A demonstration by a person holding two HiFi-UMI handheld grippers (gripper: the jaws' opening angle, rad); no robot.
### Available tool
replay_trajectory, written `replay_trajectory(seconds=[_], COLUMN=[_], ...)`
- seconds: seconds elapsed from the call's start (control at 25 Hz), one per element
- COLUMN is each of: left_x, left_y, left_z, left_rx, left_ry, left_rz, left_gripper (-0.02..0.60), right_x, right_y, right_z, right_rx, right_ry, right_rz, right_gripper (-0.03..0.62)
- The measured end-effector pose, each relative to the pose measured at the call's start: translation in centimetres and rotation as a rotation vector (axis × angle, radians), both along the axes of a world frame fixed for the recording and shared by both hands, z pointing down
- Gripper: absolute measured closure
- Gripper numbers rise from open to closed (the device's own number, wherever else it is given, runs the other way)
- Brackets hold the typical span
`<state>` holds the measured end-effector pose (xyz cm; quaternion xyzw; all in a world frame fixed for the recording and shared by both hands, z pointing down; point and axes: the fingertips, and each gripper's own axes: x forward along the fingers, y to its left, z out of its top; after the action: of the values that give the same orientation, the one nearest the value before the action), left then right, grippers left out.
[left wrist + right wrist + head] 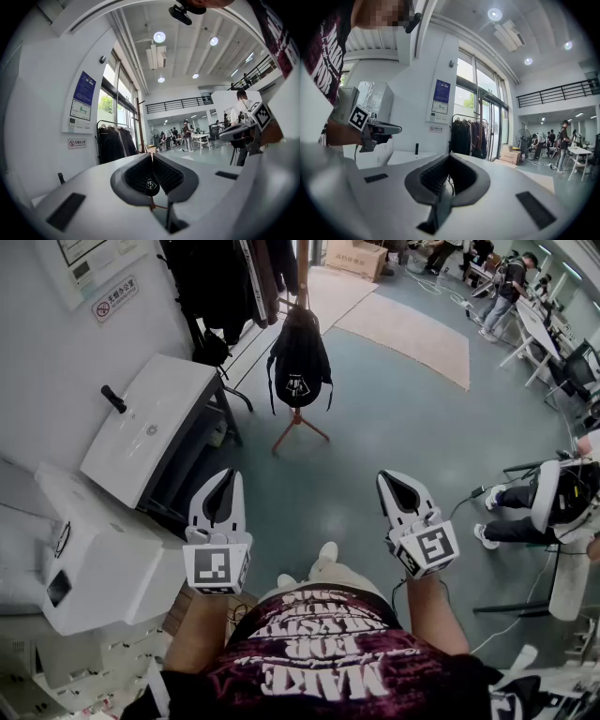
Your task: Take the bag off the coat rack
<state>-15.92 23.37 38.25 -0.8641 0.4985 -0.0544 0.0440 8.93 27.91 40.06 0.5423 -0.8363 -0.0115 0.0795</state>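
In the head view, the black bag (299,357) hung upright on the coat rack (298,426), well ahead, slightly nearer the left gripper (228,476) than the right gripper (390,480). In the left gripper view, the jaws were pressed together, empty, and aimed at the bag. In the right gripper view, the jaws likewise met on nothing.

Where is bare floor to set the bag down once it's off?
Open floor lies right of the coat rack, up to the beige mat, and on the near side of its legs. The left is crowded: white machine, hanging clothes.
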Motion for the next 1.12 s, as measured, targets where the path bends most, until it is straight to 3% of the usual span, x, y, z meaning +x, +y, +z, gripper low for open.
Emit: replay_trajectory(seconds=[0.36,0.48,0.6,0.92,1.12], left_x=[-1.6,-2.0,-2.6,-3.5,-2.7], left_y=[-0.5,-0.6,-0.7,-2.7,-5.9], left_z=[0.5,0.6,1.4,3.2,3.4], left_rx=[-0.005,-0.010,-0.028,-0.038,-0.052], left_ry=[0.014,0.026,0.027,0.036,0.028], left_rz=[0.008,0.017,0.015,-0.008,0.000], left_gripper=[0.567,0.500,0.476,0.465,0.465], right_x=[-0.9,-1.1,-1.3,-1.2,-0.5], right_y=[-0.5,-0.5,-0.6,-3.0,-6.4], right_z=[0.9,1.5,2.1,3.3,3.4], right_rx=[-0.008,-0.022,-0.041,-0.064,-0.060], right_ry=[-0.029,-0.031,-0.033,-0.050,-0.054], right_rz=[0.017,0.026,0.022,0.030,0.019], right_gripper=[0.589,0.583,0.468,0.390,0.384])
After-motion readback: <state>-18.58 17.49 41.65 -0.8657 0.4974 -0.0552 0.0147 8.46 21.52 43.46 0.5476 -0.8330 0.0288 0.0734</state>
